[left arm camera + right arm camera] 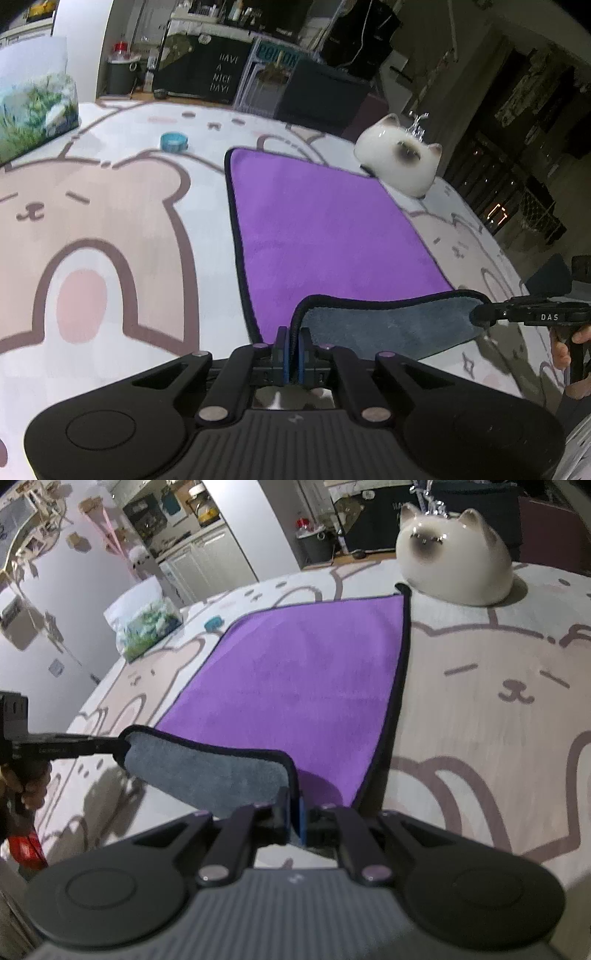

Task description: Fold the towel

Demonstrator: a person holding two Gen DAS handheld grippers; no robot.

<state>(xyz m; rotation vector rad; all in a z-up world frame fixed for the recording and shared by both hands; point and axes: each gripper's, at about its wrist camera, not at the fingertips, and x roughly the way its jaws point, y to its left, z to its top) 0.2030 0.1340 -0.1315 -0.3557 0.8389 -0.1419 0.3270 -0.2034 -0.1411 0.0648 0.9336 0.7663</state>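
A purple towel (314,229) with a black hem and grey underside lies flat on a bear-print cloth; it also shows in the right wrist view (303,679). Its near edge is lifted and curled back, so the grey side (388,328) faces me. My left gripper (293,350) is shut on the near left corner. My right gripper (293,812) is shut on the near right corner. The right gripper shows in the left wrist view (484,315) pinching the far end of the lifted edge. The left gripper shows in the right wrist view (118,746) the same way.
A white ceramic cat (399,162) sits at the towel's far right corner, also in the right wrist view (454,557). A blue tape roll (173,141) and a tissue box (33,110) stand far left. The table's edge runs behind them.
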